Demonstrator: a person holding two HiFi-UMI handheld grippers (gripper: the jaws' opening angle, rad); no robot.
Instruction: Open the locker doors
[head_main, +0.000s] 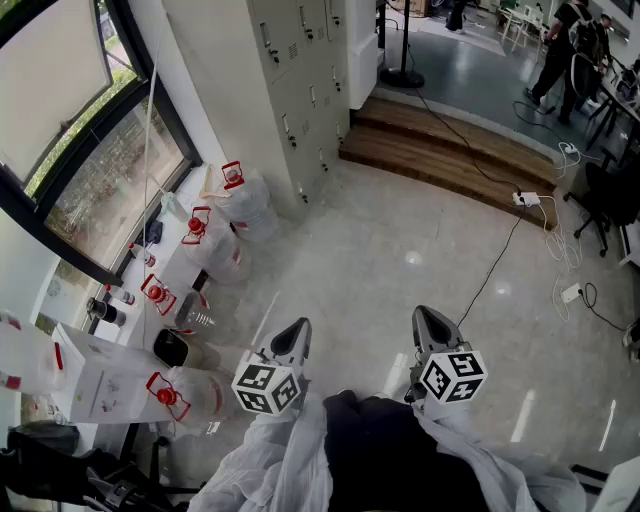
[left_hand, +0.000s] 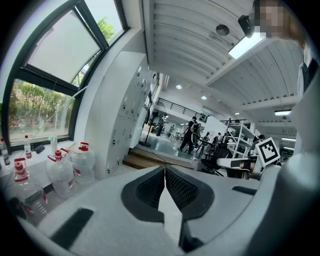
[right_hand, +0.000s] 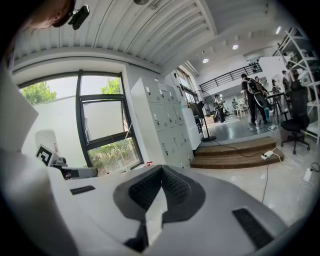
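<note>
A tall bank of grey lockers (head_main: 300, 80) stands at the far left, beside the window, with all its doors closed. The lockers (left_hand: 125, 125) sit left of centre in the left gripper view, and the lockers (right_hand: 167, 120) show straight ahead in the right gripper view. Both grippers hang low near my body, well short of the lockers and over the floor. My left gripper (head_main: 293, 335) has its jaws shut with nothing between them, the tip (left_hand: 164, 169) pointing past the lockers. My right gripper (head_main: 432, 322) is shut and empty too, with its tip (right_hand: 161, 169) aimed at the lockers' foot.
Several clear water jugs with red caps (head_main: 245, 200) stand on the floor along the window (head_main: 110, 180), left of my path. A wooden step (head_main: 450, 160) runs past the lockers. A cable and power strip (head_main: 527, 199) lie on the floor at right. People (head_main: 560, 50) stand far back.
</note>
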